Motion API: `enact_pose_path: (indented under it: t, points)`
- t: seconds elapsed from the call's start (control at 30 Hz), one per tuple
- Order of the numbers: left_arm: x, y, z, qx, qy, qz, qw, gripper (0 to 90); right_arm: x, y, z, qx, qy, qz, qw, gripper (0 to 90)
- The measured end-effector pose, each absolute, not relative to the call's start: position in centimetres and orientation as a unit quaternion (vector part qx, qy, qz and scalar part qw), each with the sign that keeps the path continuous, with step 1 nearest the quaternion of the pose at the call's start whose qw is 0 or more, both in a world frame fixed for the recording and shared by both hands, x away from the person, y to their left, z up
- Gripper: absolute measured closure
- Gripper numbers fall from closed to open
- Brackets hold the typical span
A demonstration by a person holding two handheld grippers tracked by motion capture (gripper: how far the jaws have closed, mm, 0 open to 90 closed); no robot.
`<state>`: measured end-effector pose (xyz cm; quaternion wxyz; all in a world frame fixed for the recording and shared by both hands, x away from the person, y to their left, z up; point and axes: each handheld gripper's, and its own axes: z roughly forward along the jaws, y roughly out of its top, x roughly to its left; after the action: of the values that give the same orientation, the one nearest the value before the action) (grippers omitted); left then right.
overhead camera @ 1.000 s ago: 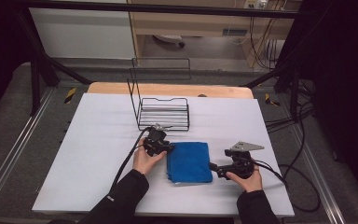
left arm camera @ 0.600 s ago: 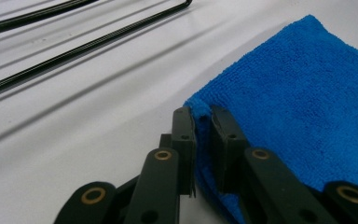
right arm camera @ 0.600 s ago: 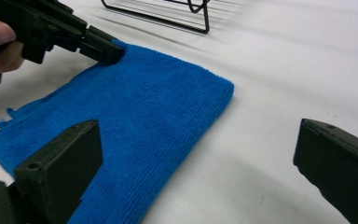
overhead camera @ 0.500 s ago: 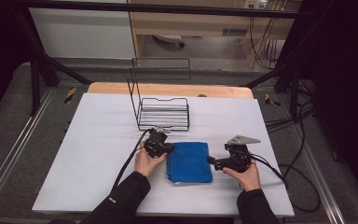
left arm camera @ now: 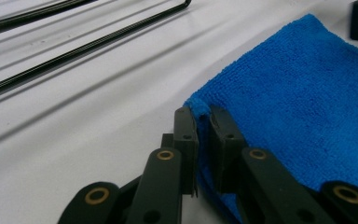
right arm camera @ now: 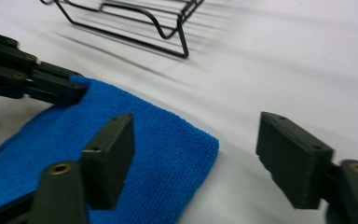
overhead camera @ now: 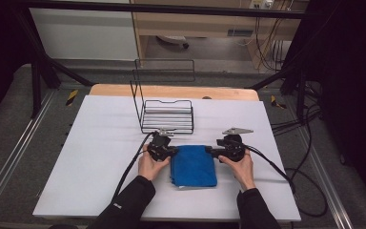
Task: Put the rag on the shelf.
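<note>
In the high view, a folded blue cloth (overhead camera: 193,165) lies on the white table (overhead camera: 90,157), between the two grippers. The left gripper (overhead camera: 166,150) touches the cloth at its far left corner, and the right gripper (overhead camera: 213,150) is at its far right corner. Beyond both grippers stands a black wire rack (overhead camera: 167,116), and nothing lies in it.

In the left gripper view, the jaws are closed together on the corner of the blue cloth (left arm camera: 307,93), which sticks up a little between the tips of the left gripper (left arm camera: 204,116). The rest of the cloth spreads to the right of the jaws. The bars of the wire rack (left arm camera: 84,39) run ahead of the jaws, to the left.

In the right gripper view, the jaws of the right gripper (right arm camera: 196,158) stand wide apart. The corner of the cloth (right arm camera: 168,140) lies between them, nearer the left jaw, and no jaw presses it. Ahead, at the left, the left gripper (right arm camera: 77,91) holds the other corner. The wire rack (right arm camera: 140,21) stands farther ahead and holds nothing.
</note>
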<state>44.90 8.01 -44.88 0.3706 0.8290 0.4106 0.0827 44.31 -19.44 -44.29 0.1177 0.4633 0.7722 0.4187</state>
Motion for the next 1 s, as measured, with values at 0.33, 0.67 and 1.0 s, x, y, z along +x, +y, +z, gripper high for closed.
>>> enact_pose_path:
  t: [0.33,0.67,1.0]
  points:
    - [44.86,8.01,-44.87,0.831,0.407,0.086,0.368,82.3,44.75,-19.12,-45.35,0.466,0.786,0.39,0.113,57.4]
    - [44.85,8.02,-44.87,0.835,0.398,0.088,0.369,82.4,44.91,-19.0,-45.44,0.472,0.782,0.4,0.082,83.5]
    - [44.95,8.6,-44.88,0.827,0.402,0.073,0.386,84.0,44.56,-19.29,-44.64,0.473,0.775,0.413,0.074,86.1]
